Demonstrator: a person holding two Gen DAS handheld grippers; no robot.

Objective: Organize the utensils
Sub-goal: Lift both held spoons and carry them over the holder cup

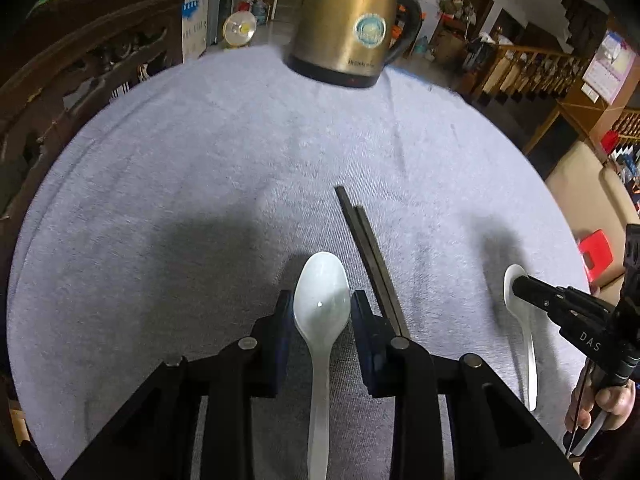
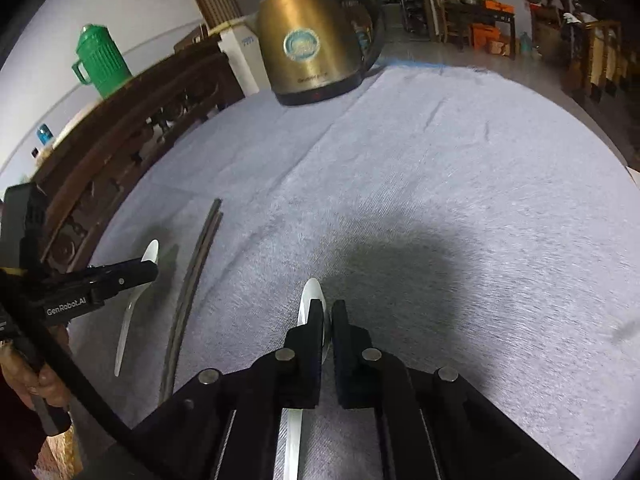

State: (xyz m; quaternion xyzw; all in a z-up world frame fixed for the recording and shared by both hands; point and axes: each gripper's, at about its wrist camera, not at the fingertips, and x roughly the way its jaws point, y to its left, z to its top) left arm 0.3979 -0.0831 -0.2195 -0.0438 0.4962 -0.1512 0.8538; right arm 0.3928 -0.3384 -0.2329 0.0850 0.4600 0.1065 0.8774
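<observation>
Partly done, I judge: chopsticks [image 1: 370,260] lie paired, left gripper [image 1: 322,308] straddles one white spoon [image 1: 320,320] with a slight gap, right gripper [image 2: 327,320] clamps the other spoon [image 2: 310,300], neither placed

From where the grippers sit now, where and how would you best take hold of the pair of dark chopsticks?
Grip the chopsticks near mid-length, coming down from above with the jaws spanning both sticks crosswise. They lie flat and side by side on the grey cloth, so pinching across their narrow width should take both together. The far half lies open; the near end passes beside the left gripper.
</observation>
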